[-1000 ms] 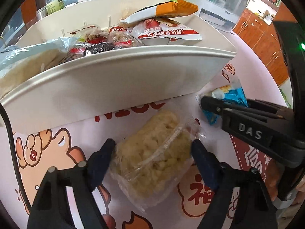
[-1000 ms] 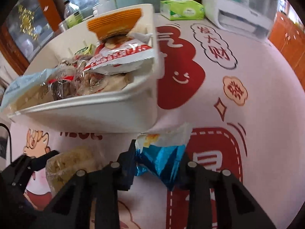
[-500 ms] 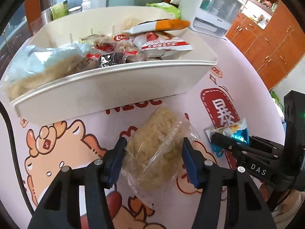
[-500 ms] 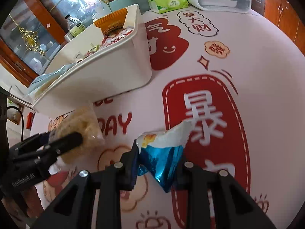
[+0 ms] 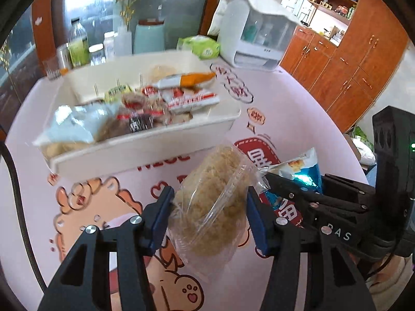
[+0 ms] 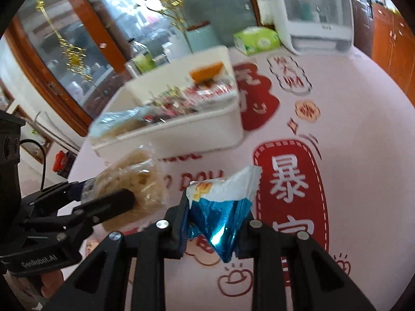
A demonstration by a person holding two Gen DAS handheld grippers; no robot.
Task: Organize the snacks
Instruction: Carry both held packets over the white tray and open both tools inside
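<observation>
Left gripper (image 5: 208, 212) closing, blue pads (image 5: 160, 213) pressed on both sides of a clear bag of pale crumbly snack (image 5: 212, 202), bag held clear of the tablecloth (image 5: 298, 119). Right gripper (image 6: 214, 223) narrowly parted and clamped on a blue foil packet (image 6: 220, 212), torn white top pointing up, lower corner hanging below the fingers. In the left wrist view, blue foil packet (image 5: 303, 171) just right of the clear bag, nearly touching. In the right wrist view, clear bag (image 6: 135, 181) to the left of the packet, pinched in the left gripper (image 6: 111, 194).

Beyond both, white bin (image 5: 145, 145) standing on the pink printed tablecloth, filled with assorted wrapped snacks (image 5: 181, 98); an orange-ended packet (image 5: 192, 79) lying on top toward the far right corner. Motion blur over the bin contents, labels unreadable.

Farther back, green tissue pack (image 5: 202, 48) beside a white countertop appliance (image 5: 256, 31). Bottles and jars (image 5: 77, 49) behind the bin's far left. Wooden cabinets (image 5: 350, 64) at the right rear.
</observation>
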